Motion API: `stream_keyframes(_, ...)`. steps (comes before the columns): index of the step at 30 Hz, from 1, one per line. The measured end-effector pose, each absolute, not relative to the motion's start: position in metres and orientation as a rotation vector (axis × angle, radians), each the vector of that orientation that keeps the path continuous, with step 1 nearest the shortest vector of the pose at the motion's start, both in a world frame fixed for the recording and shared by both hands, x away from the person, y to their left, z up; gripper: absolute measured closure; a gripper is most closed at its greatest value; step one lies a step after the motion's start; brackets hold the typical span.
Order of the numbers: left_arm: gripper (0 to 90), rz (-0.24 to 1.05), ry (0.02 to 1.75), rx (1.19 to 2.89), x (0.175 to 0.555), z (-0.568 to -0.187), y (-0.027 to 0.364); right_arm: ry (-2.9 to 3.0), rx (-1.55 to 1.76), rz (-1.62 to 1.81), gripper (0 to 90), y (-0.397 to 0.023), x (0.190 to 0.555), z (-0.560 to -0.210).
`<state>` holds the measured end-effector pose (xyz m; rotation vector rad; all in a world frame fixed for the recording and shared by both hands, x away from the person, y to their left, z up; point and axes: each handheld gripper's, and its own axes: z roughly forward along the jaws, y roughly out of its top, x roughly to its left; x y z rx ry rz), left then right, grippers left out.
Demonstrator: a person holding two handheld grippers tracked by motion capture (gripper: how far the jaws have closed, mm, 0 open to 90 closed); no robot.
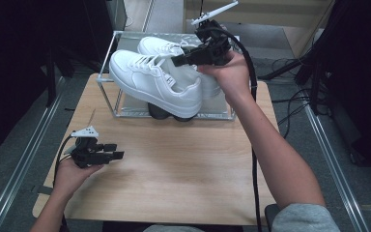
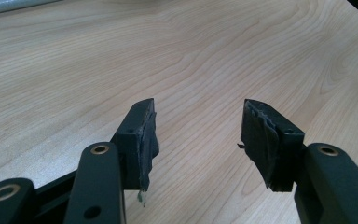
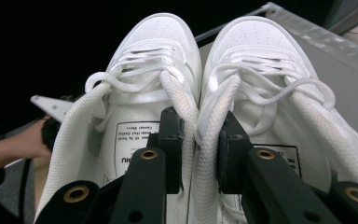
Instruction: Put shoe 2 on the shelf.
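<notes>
Two white lace-up sneakers hang side by side in the air over the far part of the table, the nearer sneaker (image 1: 154, 82) in front of the farther sneaker (image 1: 162, 47). My right gripper (image 1: 181, 59) is shut on their two touching inner collar walls. In the right gripper view its jaws pinch those padded collars together, left sneaker (image 3: 140, 70) and right sneaker (image 3: 261, 65) with toes pointing away from my right gripper (image 3: 199, 126). My left gripper (image 1: 115, 151) is held low over the wooden table (image 1: 174, 164) at the near left, open and with nothing in it (image 2: 199, 135).
A metal-framed clear rack (image 1: 107, 92) stands at the far edge of the table, under the raised sneakers. Two dark rounded things (image 1: 160, 112) sit in it below the nearer sneaker. Cables and dark stands lie on the floor at the right.
</notes>
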<state>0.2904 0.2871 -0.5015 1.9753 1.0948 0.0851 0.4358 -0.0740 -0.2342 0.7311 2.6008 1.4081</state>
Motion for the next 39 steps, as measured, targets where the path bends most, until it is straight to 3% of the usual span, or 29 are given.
stream_keyframes(25, 45.4, 0.08, 1.072, 1.978, 0.29, -0.5, 0.285, 2.311, 1.221, 1.205, 76.7, -0.041, 0.518, -0.236)
stream_keyframes(39, 45.4, 0.068, 1.048, 1.985, 0.289, -0.5, 0.283, 2.105, 1.424, 1.084, 76.3, -0.024, 0.542, -0.24)
